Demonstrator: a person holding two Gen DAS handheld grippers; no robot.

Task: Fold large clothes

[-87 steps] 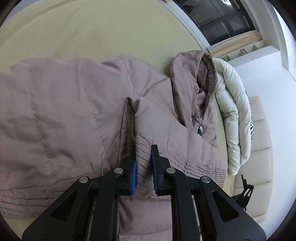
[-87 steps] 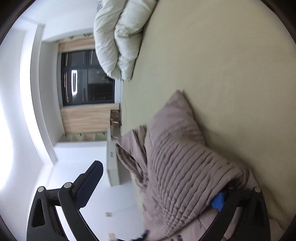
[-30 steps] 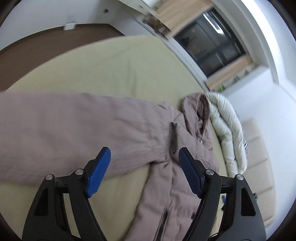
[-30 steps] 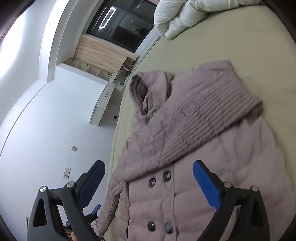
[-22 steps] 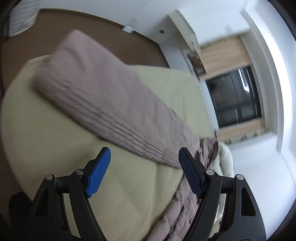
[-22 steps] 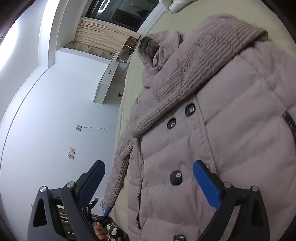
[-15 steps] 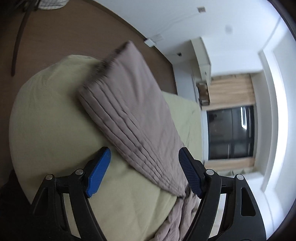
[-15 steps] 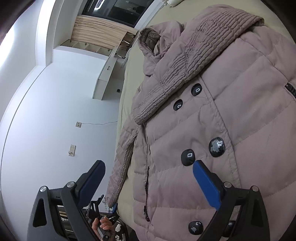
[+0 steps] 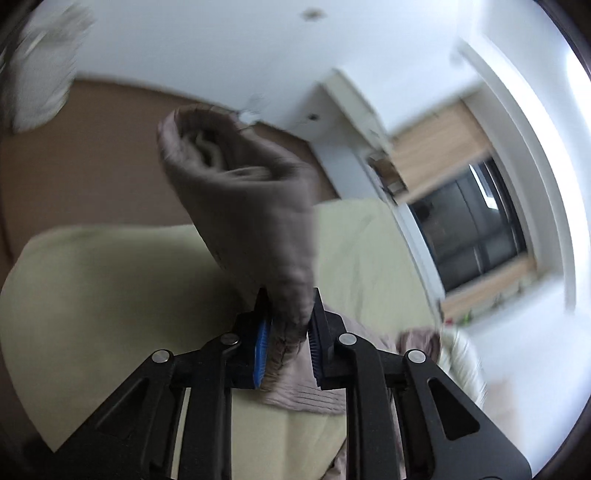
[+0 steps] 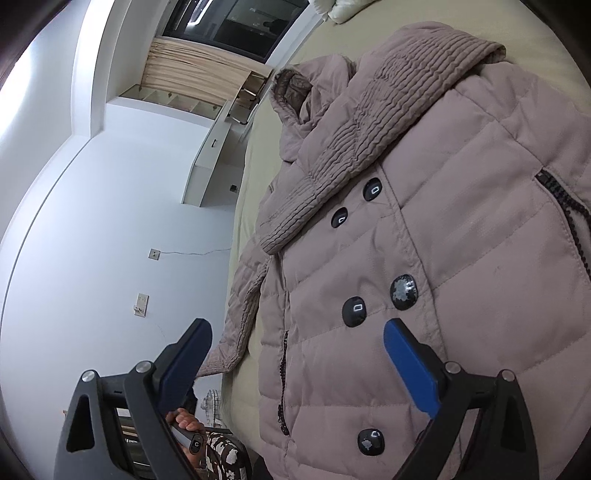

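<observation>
A mauve quilted coat [image 10: 436, 236] with dark buttons lies front up on a pale green bed [image 10: 251, 162]. One ribbed sleeve [image 10: 373, 129] is folded across its chest. My left gripper [image 9: 286, 341] is shut on the cuff of the other sleeve [image 9: 255, 206] and holds it lifted off the bed; the view is blurred. That sleeve also shows in the right wrist view [image 10: 240, 317], hanging near the bed's edge. My right gripper [image 10: 295, 365] is open and empty above the coat's lower front.
A white duvet [image 10: 340, 7] lies at the head of the bed. A dark window [image 9: 472, 229] and a white cabinet [image 10: 210, 166] stand by the wall. Brown floor [image 9: 85, 155] lies beyond the bed's edge [image 9: 33, 251].
My left gripper, open half a second ago, has shut on the sleeve's cuff and raised it. My right gripper has drifted a little closer over the coat's buttons, still open.
</observation>
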